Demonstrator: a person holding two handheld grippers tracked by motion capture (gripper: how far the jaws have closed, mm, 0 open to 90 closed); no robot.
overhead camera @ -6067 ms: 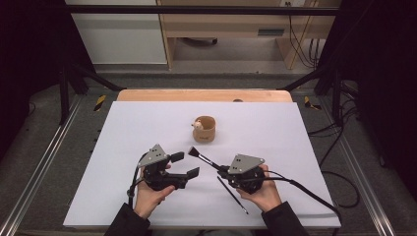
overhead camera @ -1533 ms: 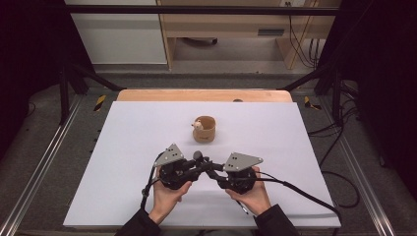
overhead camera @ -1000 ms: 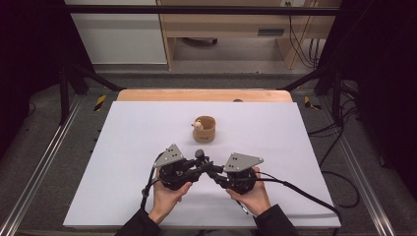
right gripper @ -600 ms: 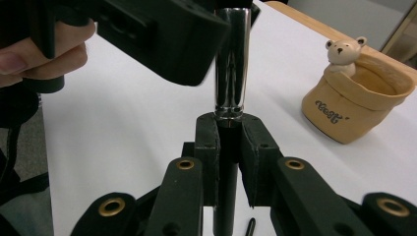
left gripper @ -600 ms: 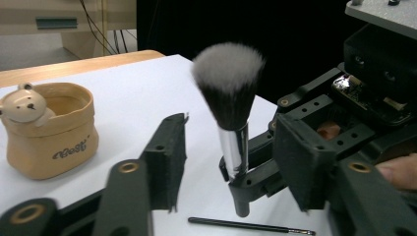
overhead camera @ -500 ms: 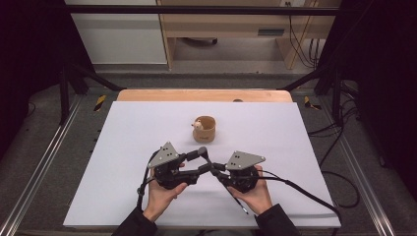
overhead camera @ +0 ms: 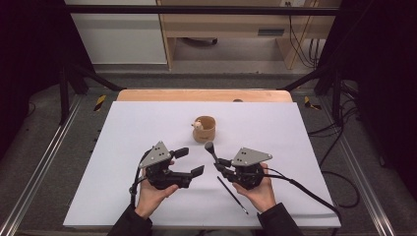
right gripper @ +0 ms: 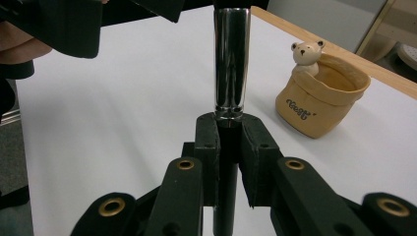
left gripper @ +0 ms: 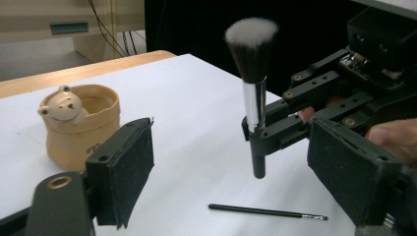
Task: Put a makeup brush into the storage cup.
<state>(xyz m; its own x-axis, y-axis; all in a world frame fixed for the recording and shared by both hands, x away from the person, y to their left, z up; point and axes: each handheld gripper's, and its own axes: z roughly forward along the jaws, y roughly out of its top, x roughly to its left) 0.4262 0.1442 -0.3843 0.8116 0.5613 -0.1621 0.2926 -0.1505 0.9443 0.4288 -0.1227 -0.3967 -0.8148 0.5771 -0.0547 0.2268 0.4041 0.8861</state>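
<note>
Most of the big white table sheet (overhead camera: 128, 128) is wide open, the whole left half and the far right strip (overhead camera: 295, 128) especially, so either hand could swing out that way no problem. The one thing standing up is the small tan pouch-shaped cup with a bear head on its rim (overhead camera: 204, 129), just above center in the high view, with clear sheet all round it. A thin black brush (overhead camera: 232, 194) lies flat, lower center, right by the right hand (overhead camera: 258, 189). Between the two grippers there's a narrow gap, and the fluffy black makeup brush with a chrome collar (overhead camera: 212, 150) sticks up at its right edge.
</note>
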